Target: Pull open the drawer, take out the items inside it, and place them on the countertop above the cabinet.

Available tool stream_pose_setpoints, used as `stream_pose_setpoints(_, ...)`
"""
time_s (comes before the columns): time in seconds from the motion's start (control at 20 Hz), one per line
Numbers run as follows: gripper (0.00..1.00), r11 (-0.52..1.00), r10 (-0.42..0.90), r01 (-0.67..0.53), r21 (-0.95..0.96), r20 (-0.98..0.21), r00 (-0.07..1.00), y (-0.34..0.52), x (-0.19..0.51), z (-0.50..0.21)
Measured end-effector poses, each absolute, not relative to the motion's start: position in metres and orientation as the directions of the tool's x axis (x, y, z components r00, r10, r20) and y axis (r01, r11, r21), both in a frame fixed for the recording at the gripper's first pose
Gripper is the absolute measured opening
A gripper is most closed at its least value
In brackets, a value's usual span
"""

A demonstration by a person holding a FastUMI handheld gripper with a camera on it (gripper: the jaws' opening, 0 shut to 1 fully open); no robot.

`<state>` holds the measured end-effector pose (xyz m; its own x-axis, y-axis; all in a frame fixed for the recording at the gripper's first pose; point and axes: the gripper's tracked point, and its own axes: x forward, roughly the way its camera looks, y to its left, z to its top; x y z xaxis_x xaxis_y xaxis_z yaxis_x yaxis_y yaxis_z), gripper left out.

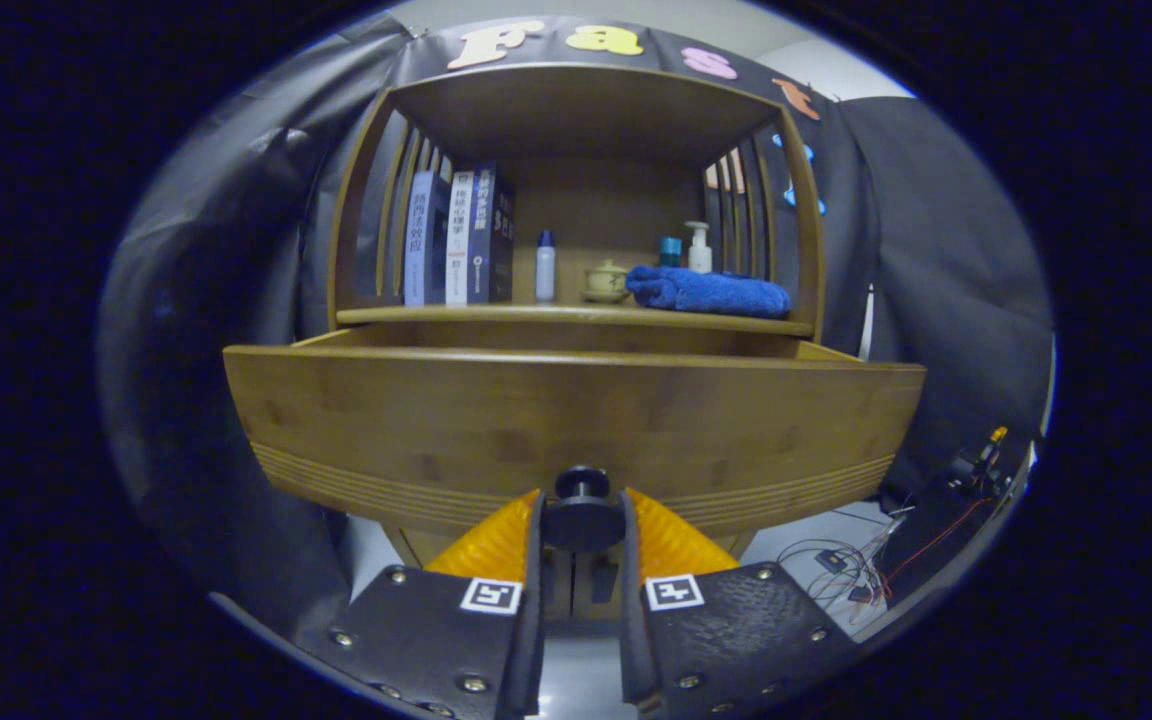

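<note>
A wooden drawer (576,420) stands pulled out of the cabinet toward me, its wide front panel close ahead. Its dark round knob (582,512) sits between my two fingers, and my gripper (582,520) is shut on it, one finger pressing each side. The drawer's inside is hidden behind the front panel. Above the drawer lies the countertop (496,314), inside a slatted wooden frame.
On the countertop stand several books (459,238) at the left, a small white bottle (545,266), a small cup (606,280), a folded blue towel (708,291) and a pump bottle (700,248). Cables (856,570) lie on the floor at the lower right.
</note>
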<state>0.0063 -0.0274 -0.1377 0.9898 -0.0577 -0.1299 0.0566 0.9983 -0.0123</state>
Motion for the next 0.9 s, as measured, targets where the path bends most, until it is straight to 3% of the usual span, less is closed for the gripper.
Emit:
stream_pose_setpoints(0.8,0.30,0.990,-0.127,0.131,0.043,-0.089,0.988,-0.037,-0.008,-0.130)
stream_pose_setpoints(0.9,0.36,0.992,-0.097,0.103,0.066,-0.079,0.992,-0.037,-0.008,-0.127)
